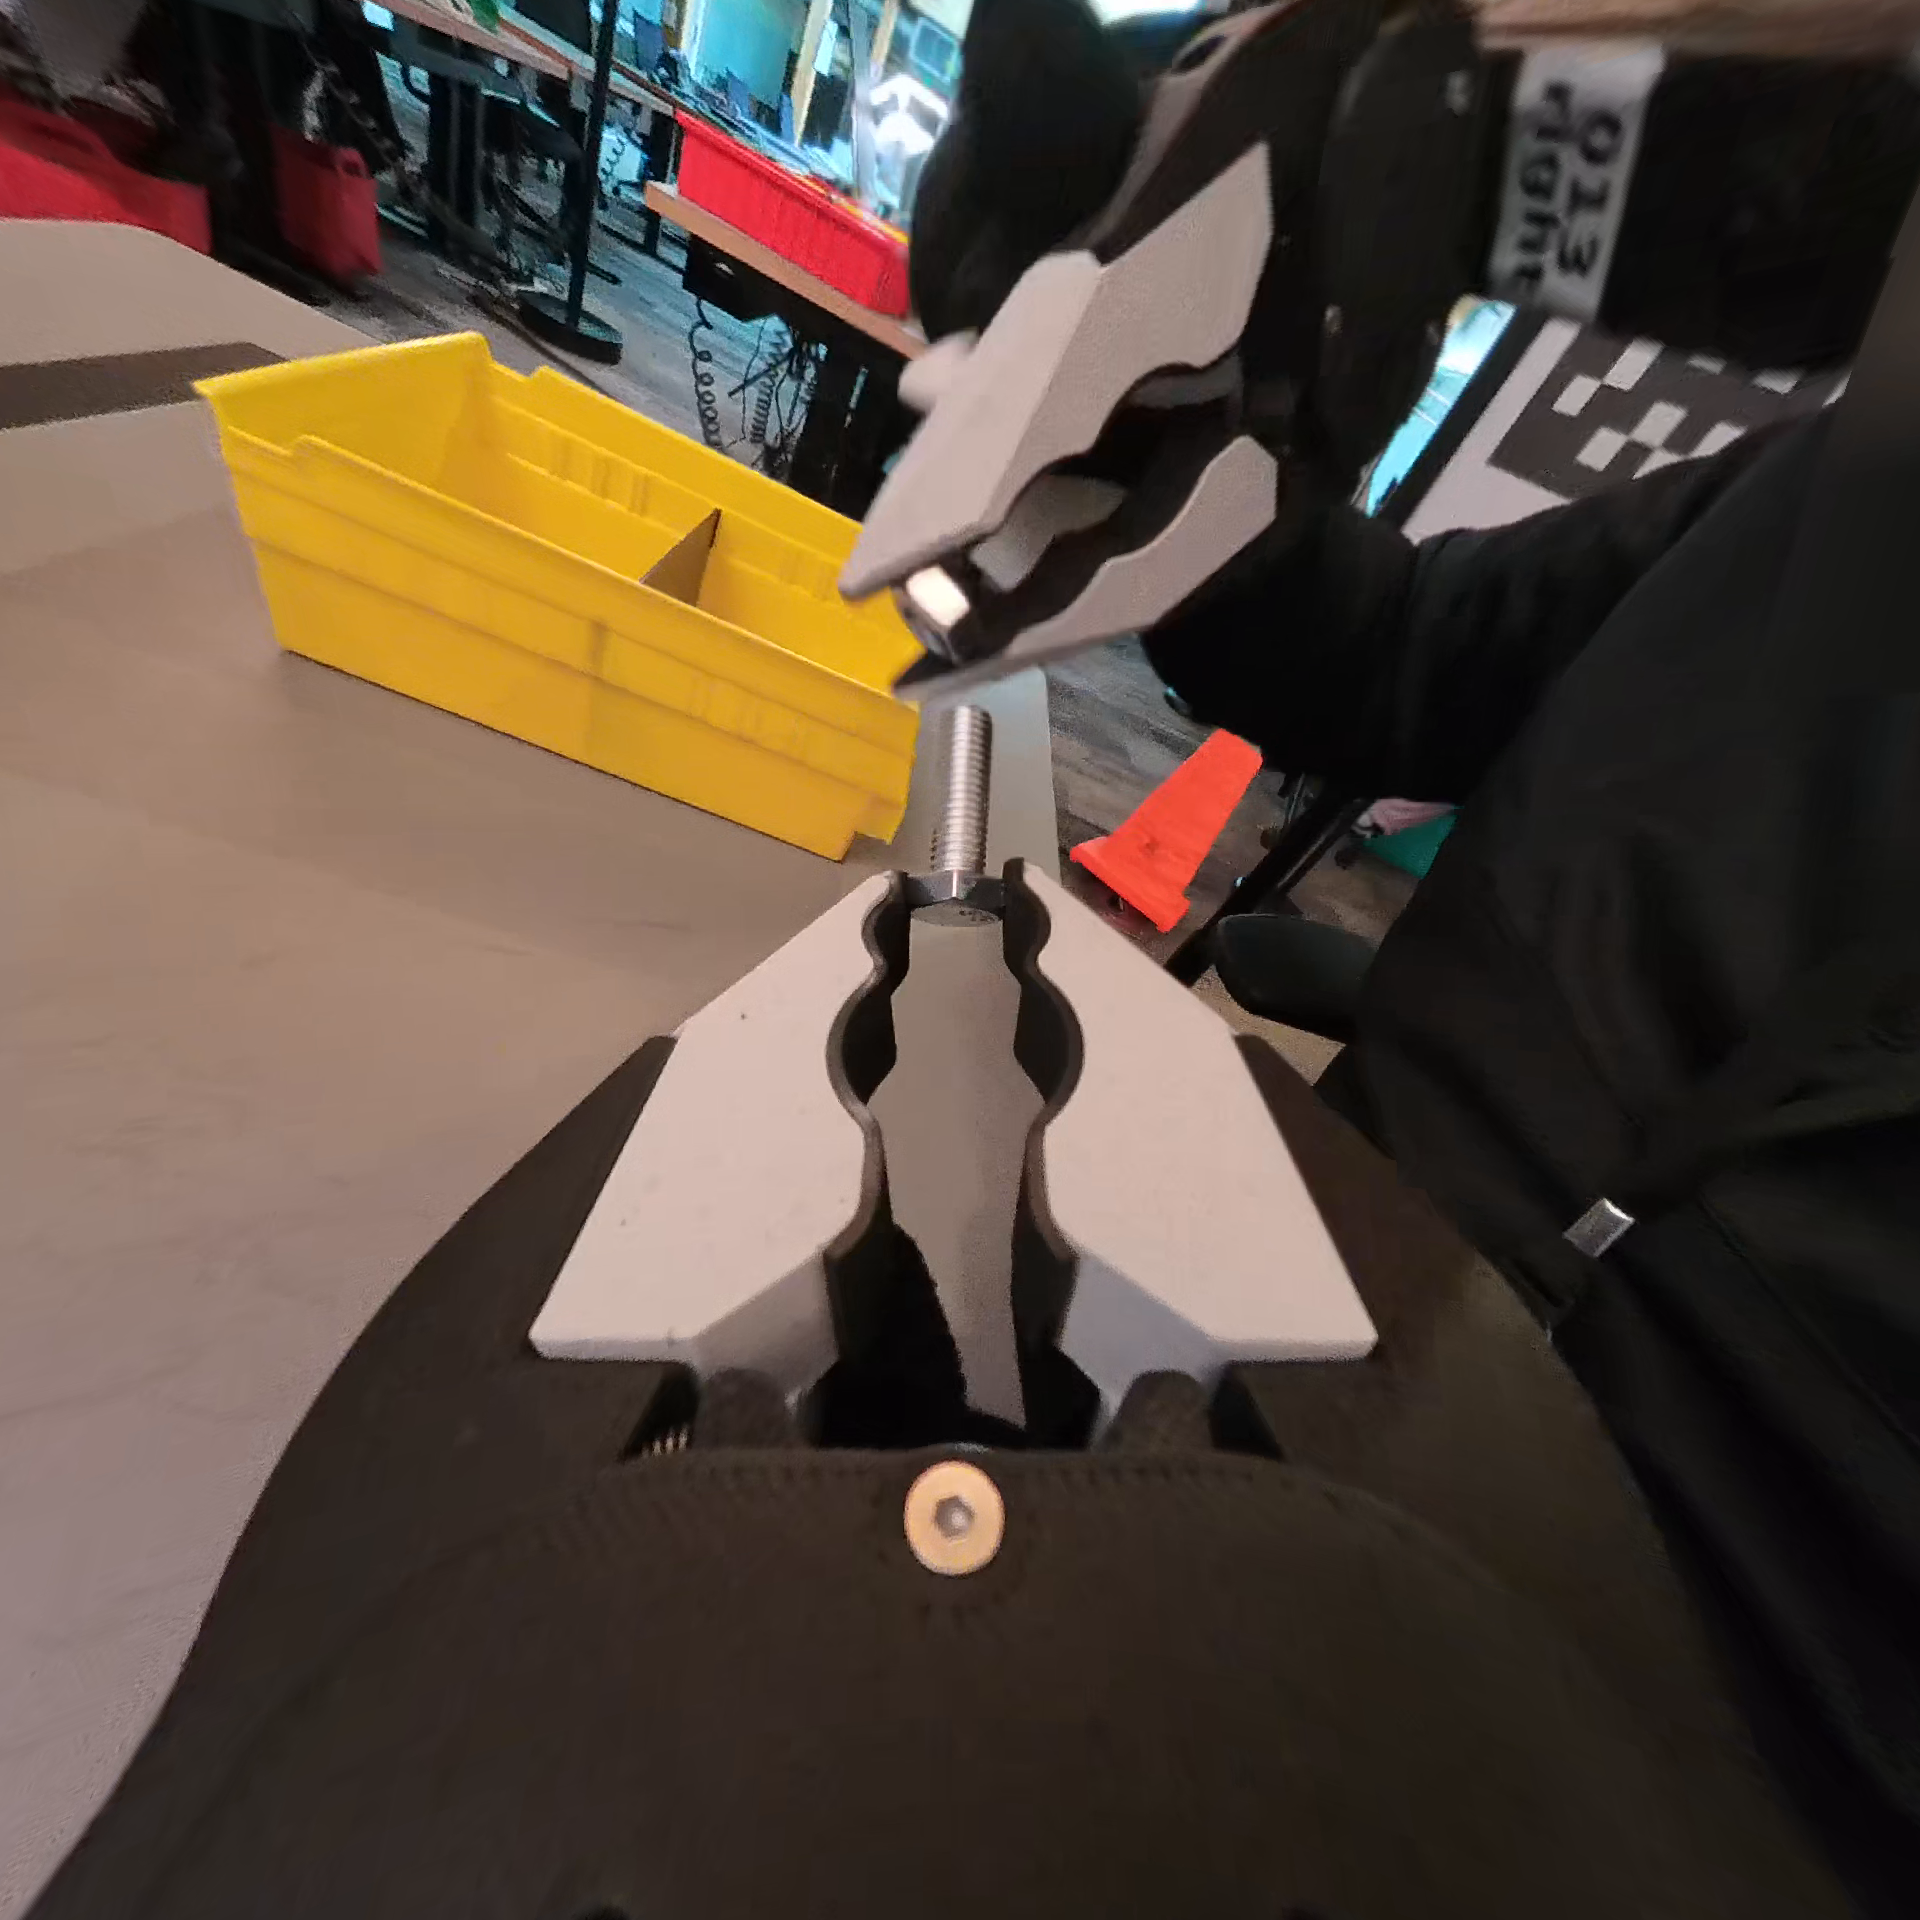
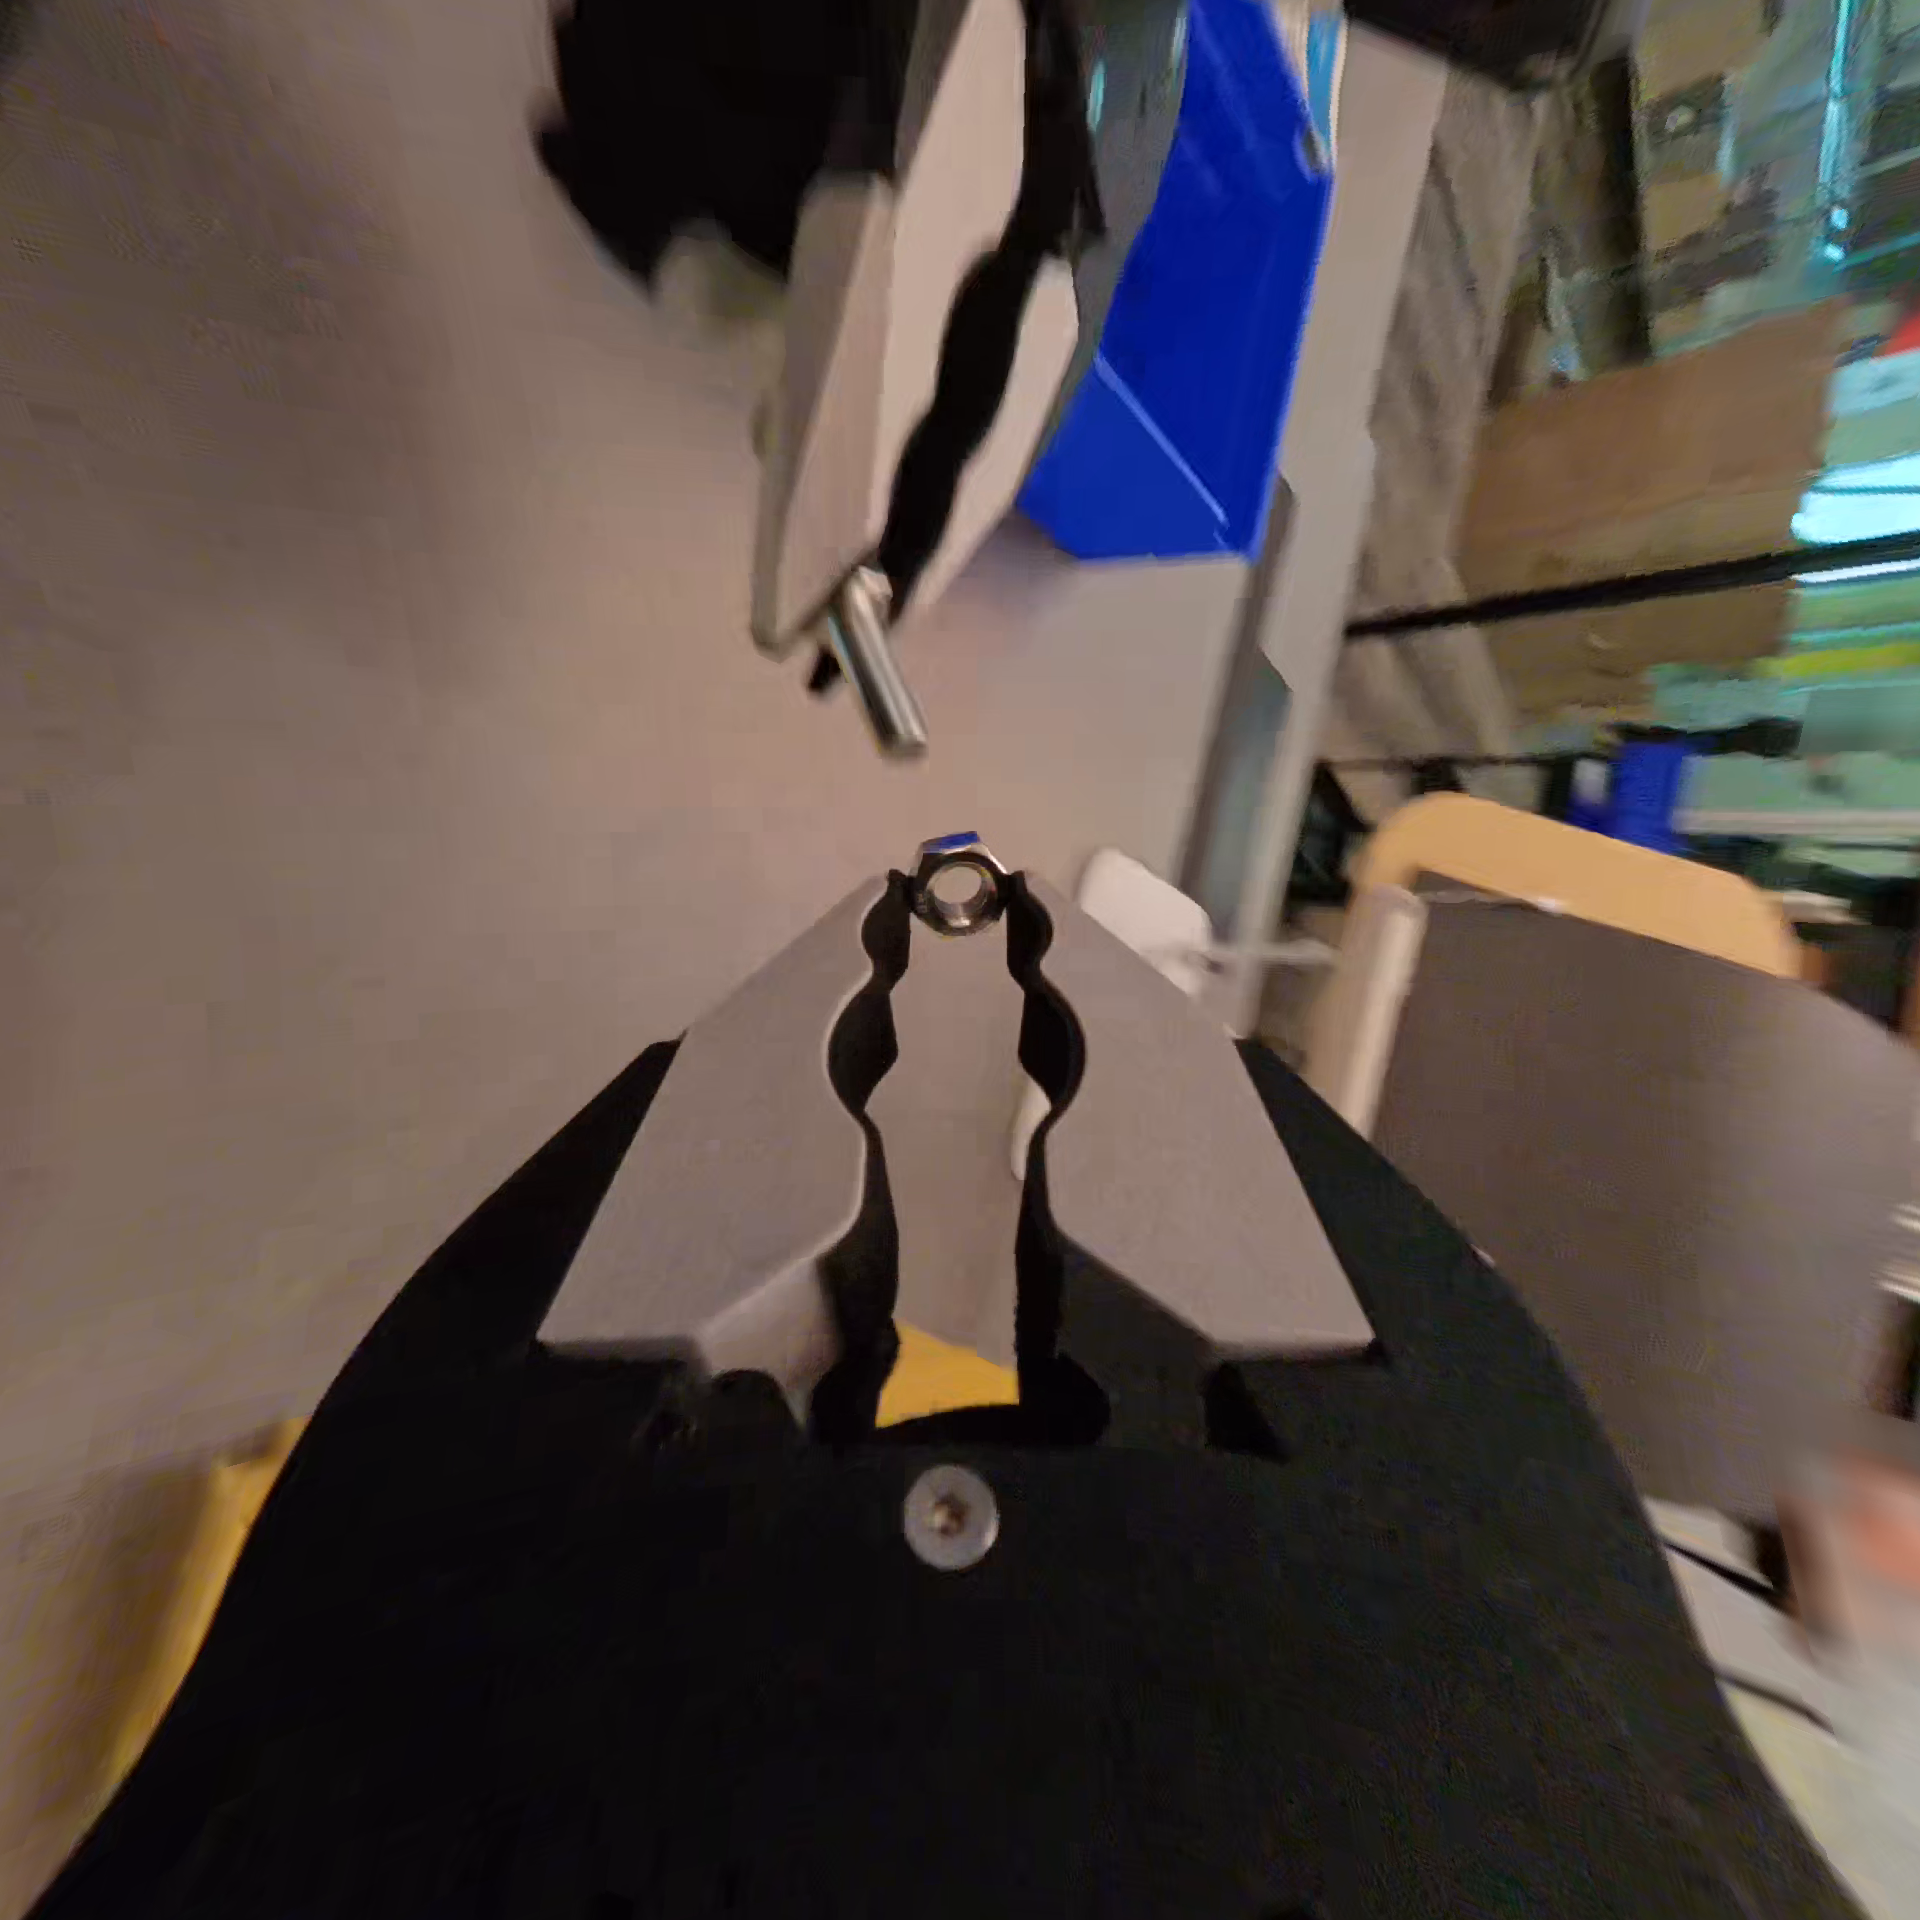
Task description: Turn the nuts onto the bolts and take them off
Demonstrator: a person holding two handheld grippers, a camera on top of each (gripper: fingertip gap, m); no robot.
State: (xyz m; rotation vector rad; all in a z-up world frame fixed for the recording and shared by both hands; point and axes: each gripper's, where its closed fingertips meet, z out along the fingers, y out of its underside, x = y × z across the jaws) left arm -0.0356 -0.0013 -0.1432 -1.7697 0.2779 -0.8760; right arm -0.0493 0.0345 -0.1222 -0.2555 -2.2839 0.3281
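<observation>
The bolt (image 1: 958,800) is held by its hex head at the very tips of the left gripper (image 1: 956,894), whose fingers are pressed in on that head. Its threaded shank is pointed straight forward along the fingers, away from the left wrist camera, so the long axis of the bolt is in line with the gripper that carries it. The nut (image 2: 956,899) is pinched by its flats between the tips of the right gripper (image 2: 956,896), and its bore is seen open and round from behind in the right wrist view.

The free end of the bolt and the nut are near each other but apart; a clear gap is seen between them in both views. In the left wrist view the nut (image 1: 940,613) is carried just beyond and slightly to the left of the bolt tip, in the fingers of the right gripper (image 1: 925,634), which is brought in from the upper right. The nut seems tilted off the bolt's axis, so squaring and centring are judged to be needed before threads can catch. The right gripper is the nearer one to do the turning.

Behind the tools, a yellow bin (image 1: 540,582) with a divider is set on the grey table (image 1: 260,987), well apart from the parts. A blue bin (image 2: 1195,343) is seen in the right wrist view.
</observation>
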